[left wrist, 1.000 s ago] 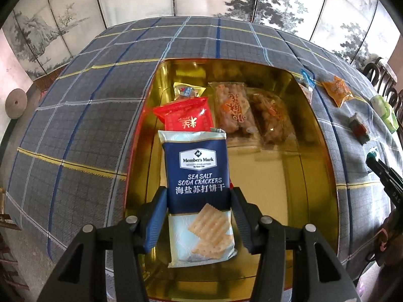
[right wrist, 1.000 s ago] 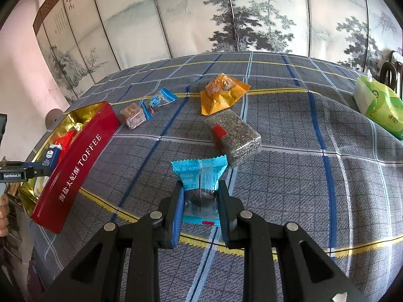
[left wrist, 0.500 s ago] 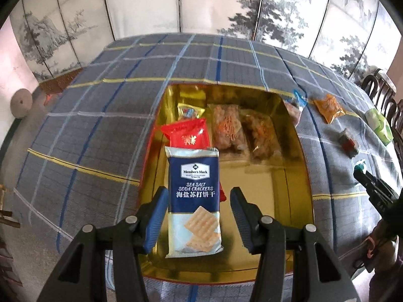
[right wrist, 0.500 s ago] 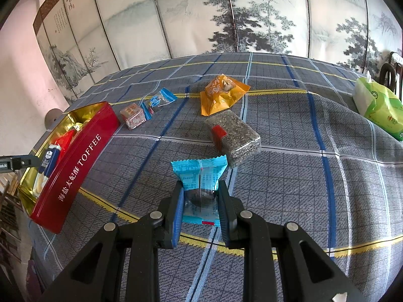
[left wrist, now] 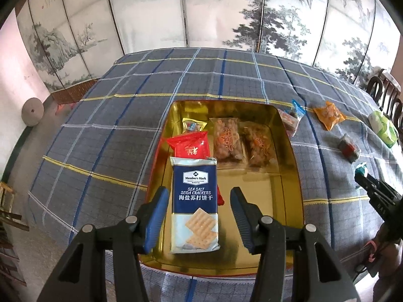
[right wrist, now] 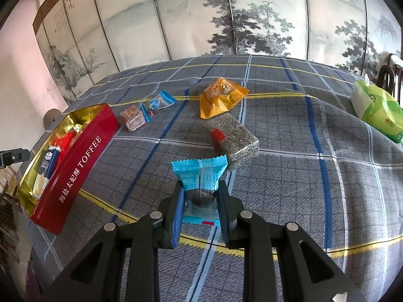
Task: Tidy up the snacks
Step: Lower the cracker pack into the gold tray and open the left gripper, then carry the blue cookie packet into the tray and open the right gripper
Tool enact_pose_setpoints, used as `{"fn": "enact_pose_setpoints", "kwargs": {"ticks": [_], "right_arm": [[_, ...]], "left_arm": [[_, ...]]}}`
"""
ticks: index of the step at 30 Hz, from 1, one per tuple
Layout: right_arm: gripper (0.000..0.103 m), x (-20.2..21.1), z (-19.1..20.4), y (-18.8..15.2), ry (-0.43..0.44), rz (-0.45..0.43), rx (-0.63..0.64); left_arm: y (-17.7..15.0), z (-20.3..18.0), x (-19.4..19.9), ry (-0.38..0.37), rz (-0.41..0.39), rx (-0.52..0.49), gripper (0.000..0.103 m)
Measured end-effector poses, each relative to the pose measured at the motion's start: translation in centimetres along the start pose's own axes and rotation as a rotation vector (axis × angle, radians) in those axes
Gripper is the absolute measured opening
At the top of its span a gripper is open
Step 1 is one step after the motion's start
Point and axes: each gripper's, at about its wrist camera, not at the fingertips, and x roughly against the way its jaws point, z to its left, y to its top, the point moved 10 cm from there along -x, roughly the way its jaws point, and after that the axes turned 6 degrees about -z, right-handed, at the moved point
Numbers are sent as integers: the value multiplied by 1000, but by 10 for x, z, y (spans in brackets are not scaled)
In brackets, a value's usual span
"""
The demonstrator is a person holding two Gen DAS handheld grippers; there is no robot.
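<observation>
Soda cracker pack [left wrist: 194, 202] lies flat in the gold toffee tin [left wrist: 289, 188], beside a red packet [left wrist: 190, 146]; my left gripper [left wrist: 197, 216] hangs spread above it. My right gripper [right wrist: 200, 201] clamps a blue snack packet [right wrist: 200, 176] over the plaid tablecloth [right wrist: 302, 176]

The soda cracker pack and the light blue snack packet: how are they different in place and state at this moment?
The soda cracker pack lies inside the gold tin, free between the open left gripper; the light blue snack packet is outside it, clamped by the right gripper over the plaid cloth. The pack is long and navy-white; the packet short. Both are sealed.
</observation>
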Motion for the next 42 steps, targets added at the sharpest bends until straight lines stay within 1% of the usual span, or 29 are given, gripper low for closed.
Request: {"fn": "enact_pose_setpoints", "kwargs": {"ticks": [3, 8, 13, 19, 25, 31, 35, 39, 42], "right_arm": [[22, 3, 4, 2, 4, -3, 5], [22, 11, 14, 10, 24, -19, 14], [22, 21, 32, 20, 50, -39, 33], [22, 31, 59, 35, 91, -62, 63], [22, 34, 101, 52, 187, -71, 73], [22, 27, 160, 66, 295, -63, 122], [22, 15, 191, 65, 332, -38, 160], [22, -2, 211, 59, 351, -2, 164], [22, -14, 223, 55, 363, 26, 160]], "left_arm": [[0, -2, 1, 10, -4, -13, 52], [-1, -1, 3, 13, -9, -3, 52], [-2, 1, 5, 6, -15, 15, 52], [-2, 4, 11, 15, -35, 18, 52], [-2, 15, 18, 23, -52, 51, 52], [-2, 27, 24, 58, -76, 58, 52], [-4, 30, 26, 67, -82, 47, 52], [-4, 33, 27, 83, -93, 35, 53], [-6, 35, 26, 90, -93, 32, 56]]}}
